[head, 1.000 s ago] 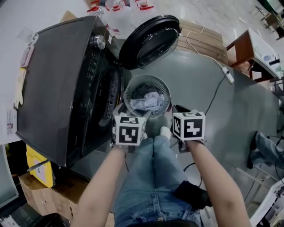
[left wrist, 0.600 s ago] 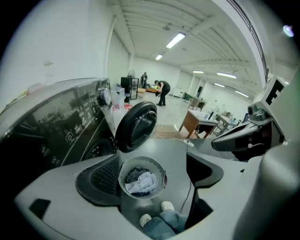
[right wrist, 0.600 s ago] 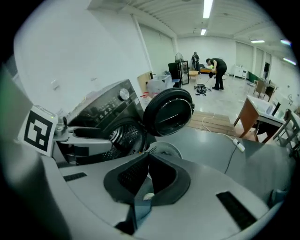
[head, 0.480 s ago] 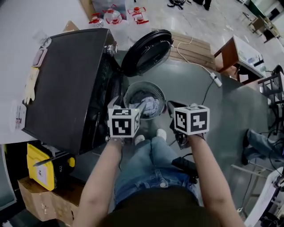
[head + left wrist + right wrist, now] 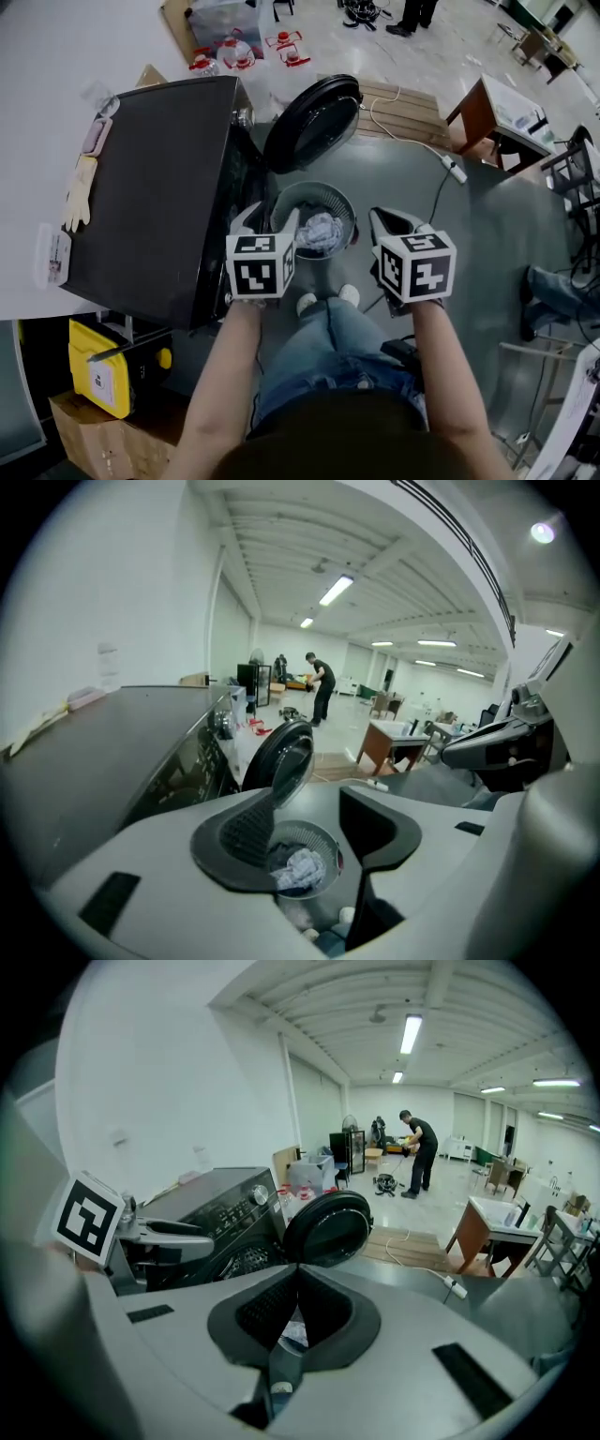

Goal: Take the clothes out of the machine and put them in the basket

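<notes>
The black washing machine (image 5: 155,187) stands at the left with its round door (image 5: 314,122) swung open. On the floor in front sits the grey round basket (image 5: 281,202), holding crumpled light and dark clothes (image 5: 322,230). My left gripper (image 5: 269,221) hovers over the basket's left rim. Its jaws have just been closing and stand apart with nothing between them; the clothes (image 5: 298,866) show through the gap. To the right of the basket, my right gripper (image 5: 392,223) is shut and empty, its pads meeting (image 5: 298,1283) in front of the door (image 5: 328,1227).
A white power strip (image 5: 455,169) and its cable lie on the grey floor right of the door. A wooden table (image 5: 492,98) stands at the far right, and a yellow box (image 5: 103,370) beside the machine. A person (image 5: 323,686) stands far off in the hall.
Both grippers have risen well above the basket, and the basket looks smaller and farther below. The left jaws stand closer together than before.
</notes>
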Tool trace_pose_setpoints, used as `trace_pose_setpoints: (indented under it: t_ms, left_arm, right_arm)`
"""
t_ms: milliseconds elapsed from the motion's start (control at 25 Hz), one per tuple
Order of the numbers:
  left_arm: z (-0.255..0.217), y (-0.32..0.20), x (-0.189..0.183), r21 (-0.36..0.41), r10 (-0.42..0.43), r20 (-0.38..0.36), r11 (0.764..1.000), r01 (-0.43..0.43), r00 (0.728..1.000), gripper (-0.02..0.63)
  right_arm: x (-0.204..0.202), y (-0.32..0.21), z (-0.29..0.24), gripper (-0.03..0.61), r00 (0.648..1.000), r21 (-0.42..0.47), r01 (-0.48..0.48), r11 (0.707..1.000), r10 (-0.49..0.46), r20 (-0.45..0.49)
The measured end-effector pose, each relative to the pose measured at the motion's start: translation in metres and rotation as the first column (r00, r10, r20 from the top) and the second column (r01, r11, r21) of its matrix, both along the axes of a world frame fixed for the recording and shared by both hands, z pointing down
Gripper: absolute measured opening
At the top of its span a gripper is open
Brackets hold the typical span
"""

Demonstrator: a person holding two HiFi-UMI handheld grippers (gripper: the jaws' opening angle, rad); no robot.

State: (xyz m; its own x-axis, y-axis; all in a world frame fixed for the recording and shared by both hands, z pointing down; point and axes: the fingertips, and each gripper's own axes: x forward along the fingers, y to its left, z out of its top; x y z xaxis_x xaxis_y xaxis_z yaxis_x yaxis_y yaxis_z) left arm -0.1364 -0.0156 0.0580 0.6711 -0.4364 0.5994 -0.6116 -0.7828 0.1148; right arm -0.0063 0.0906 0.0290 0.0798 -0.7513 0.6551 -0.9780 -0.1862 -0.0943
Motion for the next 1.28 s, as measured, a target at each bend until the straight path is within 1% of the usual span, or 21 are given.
trace_pose_setpoints:
  t_ms: [40, 80, 120, 280, 400, 520, 680, 800, 920, 1040, 1160, 1280]
  left_arm:
    - [-0.007, -0.002, -0.003, 0.033, -0.004, -0.012, 0.999, 0.004, 1.0, 0.15]
    - [-0.014, -0.004, -0.004, 0.072, -0.004, -0.026, 0.997, 0.006, 1.0, 0.028]
    - [-0.021, -0.005, -0.005, 0.108, 0.003, -0.042, 0.994, 0.002, 0.999, 0.005]
    - [-0.048, -0.004, 0.001, 0.191, 0.047, -0.112, 0.981, -0.025, 0.993, 0.005]
    - [-0.064, -0.002, 0.006, 0.243, 0.072, -0.139, 0.969, -0.036, 0.988, 0.005]
    - [-0.078, 0.002, 0.008, 0.28, 0.071, -0.162, 0.96, -0.023, 0.984, 0.005]
    - [-0.099, 0.013, 0.007, 0.311, 0.039, -0.215, 0.95, 0.03, 0.976, 0.005]
    - [-0.113, 0.031, 0.008, 0.344, 0.017, -0.233, 0.936, 0.066, 0.972, 0.005]
    - [-0.126, 0.054, 0.012, 0.386, 0.0, -0.236, 0.918, 0.094, 0.972, 0.005]
    - [-0.138, 0.08, 0.014, 0.418, -0.035, -0.239, 0.898, 0.135, 0.97, 0.005]
    - [-0.151, 0.109, 0.015, 0.45, -0.069, -0.242, 0.876, 0.175, 0.968, 0.005]
    - [-0.163, 0.133, 0.013, 0.473, -0.105, -0.255, 0.854, 0.219, 0.961, 0.005]
  right_arm:
    - [-0.001, -0.001, -0.005, 0.003, 1.0, 0.017, 0.007, 1.0, -0.007, -0.014]
    - [-0.001, -0.001, -0.011, 0.003, 0.999, 0.033, 0.015, 0.999, -0.014, -0.031]
    - [-0.002, -0.002, -0.015, 0.003, 0.999, 0.049, 0.023, 0.999, -0.021, -0.049]
    - [0.0, -0.002, -0.033, 0.003, 0.991, 0.122, 0.05, 0.991, -0.035, -0.126]
    - [0.004, 0.0, -0.045, 0.003, 0.987, 0.166, 0.065, 0.984, -0.038, -0.158]
    - [0.009, 0.005, -0.056, 0.003, 0.983, 0.201, 0.085, 0.976, -0.049, -0.179]
    - [0.016, 0.018, -0.069, 0.002, 0.978, 0.238, 0.115, 0.965, -0.068, -0.195]
    - [0.019, 0.037, -0.074, 0.002, 0.975, 0.246, 0.147, 0.958, -0.099, -0.196]
    - [0.028, 0.059, -0.077, 0.002, 0.973, 0.262, 0.165, 0.951, -0.113, -0.204]
    - [0.039, 0.078, -0.085, 0.002, 0.971, 0.292, 0.174, 0.94, -0.115, -0.21]
    - [0.046, 0.098, -0.098, 0.002, 0.964, 0.325, 0.215, 0.921, -0.145, -0.225]
    - [0.051, 0.115, -0.111, 0.002, 0.949, 0.349, 0.263, 0.899, -0.177, -0.261]
